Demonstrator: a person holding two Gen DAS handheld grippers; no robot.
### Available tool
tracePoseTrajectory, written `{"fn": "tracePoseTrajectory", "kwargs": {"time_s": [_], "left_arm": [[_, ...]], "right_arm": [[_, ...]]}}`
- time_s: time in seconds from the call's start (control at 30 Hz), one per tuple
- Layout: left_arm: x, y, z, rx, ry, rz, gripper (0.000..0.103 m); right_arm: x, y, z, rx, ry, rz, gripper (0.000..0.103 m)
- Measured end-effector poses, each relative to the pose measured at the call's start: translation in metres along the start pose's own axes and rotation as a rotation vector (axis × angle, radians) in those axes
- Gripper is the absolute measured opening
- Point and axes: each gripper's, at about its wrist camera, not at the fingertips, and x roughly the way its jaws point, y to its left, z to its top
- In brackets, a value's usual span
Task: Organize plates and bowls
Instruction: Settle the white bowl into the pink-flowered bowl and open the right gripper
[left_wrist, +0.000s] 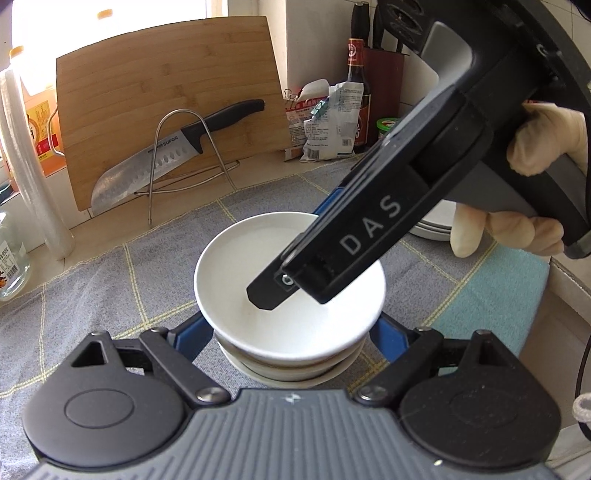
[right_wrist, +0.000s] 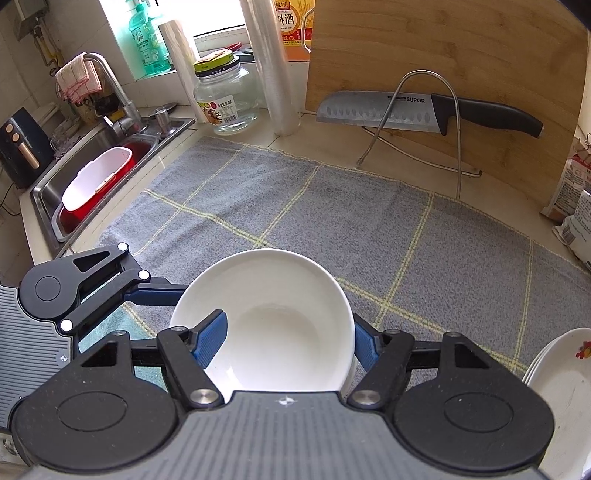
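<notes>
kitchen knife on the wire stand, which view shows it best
The right wrist view: the knife lies side-on against the cutting board, blade, dimples and black handle all unobstructed apart from the stand's thin wire. The left wrist view shows it whole too, but smaller, farther off and tilted.

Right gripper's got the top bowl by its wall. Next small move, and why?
Probably open the right gripper and let go. The top bowl, which it pinches by the wall, already looks nested on the stack, and the left gripper flanks that stack. I can't tell whether the bowl is fully seated.
</notes>
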Motion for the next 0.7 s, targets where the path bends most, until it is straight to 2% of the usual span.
{"fn": "tracePoseTrajectory", "kwargs": {"time_s": [0.27, 0.4, 0.53, 0.7], "left_arm": [[0.0015, -0.0003, -0.0013, 0.0, 0.001, 0.003, 0.091], [0.0029, -0.0017, -0.0028, 0.02, 0.0, 0.004, 0.095], [0.0007, 0.0018, -0.0046, 0.009, 0.0, -0.005, 0.096], [-0.0047, 0.0076, -0.0102, 0.015, -0.007, -0.012, 0.096]], "right_arm": [[0.0019, 0.0, 0.0002, -0.001, 0.002, 0.001, 0.076], [0.0013, 0.0013, -0.0001, -0.017, -0.008, -0.002, 0.092], [-0.0025, 0.0009, 0.0012, -0.015, -0.027, -0.003, 0.101], [-0.0071, 0.0, 0.0003, -0.011, -0.056, 0.0, 0.103]]}}
